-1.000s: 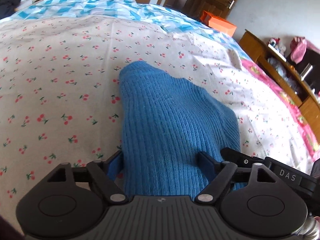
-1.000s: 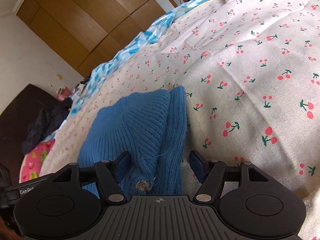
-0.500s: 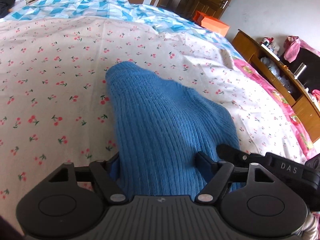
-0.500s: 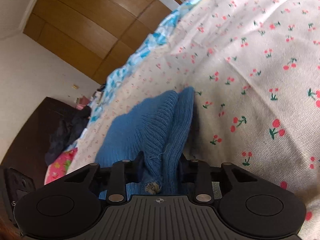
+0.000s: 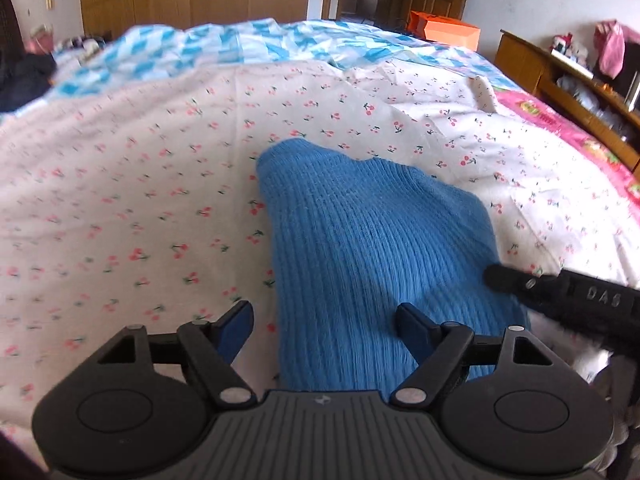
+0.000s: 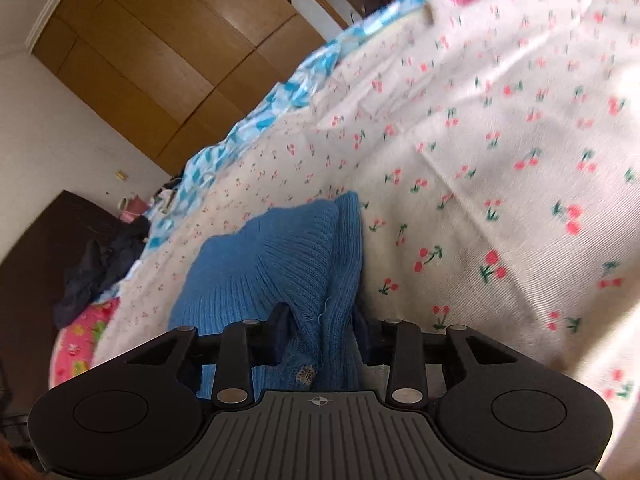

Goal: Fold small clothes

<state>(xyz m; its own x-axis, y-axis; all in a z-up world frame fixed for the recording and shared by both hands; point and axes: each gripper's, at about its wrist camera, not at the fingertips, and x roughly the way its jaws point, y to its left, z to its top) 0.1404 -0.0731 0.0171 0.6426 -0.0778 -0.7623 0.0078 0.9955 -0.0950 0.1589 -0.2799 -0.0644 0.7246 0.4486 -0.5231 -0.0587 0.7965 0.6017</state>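
A blue ribbed knit garment lies on the cherry-print bedsheet, folded lengthwise. My left gripper is open, with its jaws wide on either side of the garment's near end. My right gripper is shut on the garment's near edge, with the bunched knit pinched between its fingers. In the left wrist view the right gripper's black body shows at the garment's right side.
A blue-and-white checked quilt lies at the far side of the bed and a pink blanket along its right edge. A wooden wardrobe, an orange box, a wooden shelf and dark clothes surround the bed.
My right gripper has closed on the garment's edge and lifted it slightly. My left gripper has stayed open and tilted up, so more of the room shows.
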